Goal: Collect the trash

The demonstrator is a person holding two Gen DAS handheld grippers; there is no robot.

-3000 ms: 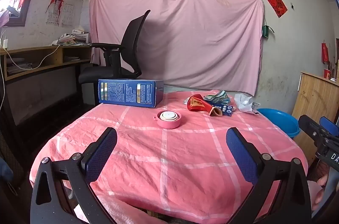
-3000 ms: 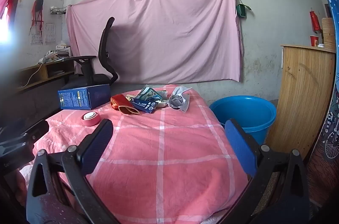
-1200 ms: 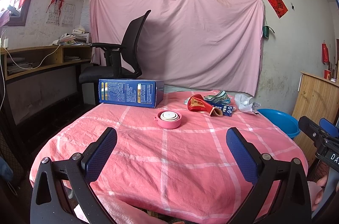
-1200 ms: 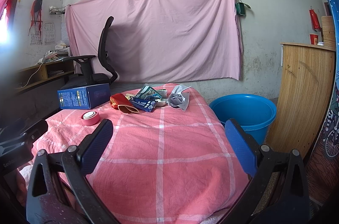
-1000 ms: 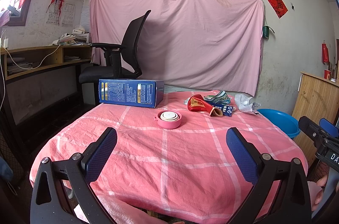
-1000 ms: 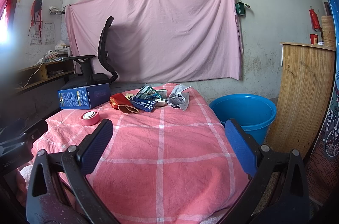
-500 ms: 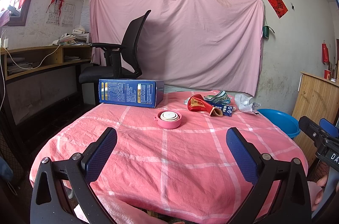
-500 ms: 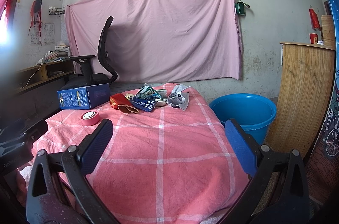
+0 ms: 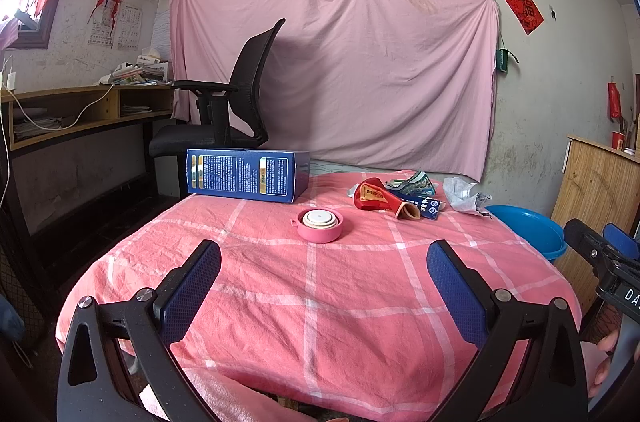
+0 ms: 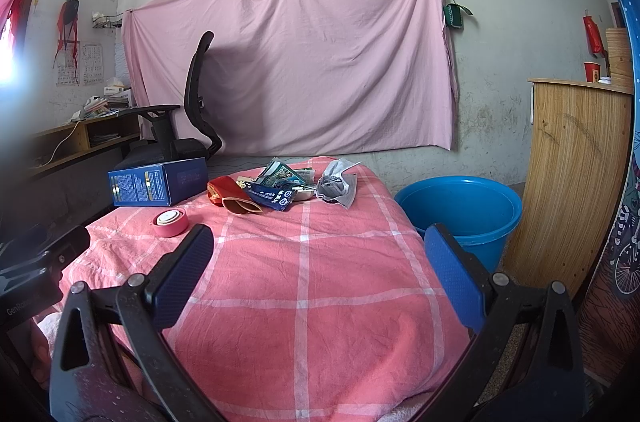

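Both tongs wide and empty: left gripper [image 9: 324,282], right gripper [image 10: 318,274], well short of the trash pile [image 10: 280,190] at the table's far end. Risk: thin wrappers and crumpled mask [image 10: 338,184] overlap, so a pinch may grab several, snag the cloth, or drop one short of the blue bucket [image 10: 460,214]. Blue box [image 9: 246,174] and pink lid [image 9: 320,224] sit near the left's path.

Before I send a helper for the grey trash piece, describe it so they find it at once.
Start at the pink checked tablecloth and go to the litter pile at its far end. The crumpled grey face mask lies at the pile's edge nearest the blue bucket; it is the only grey, unprinted piece.
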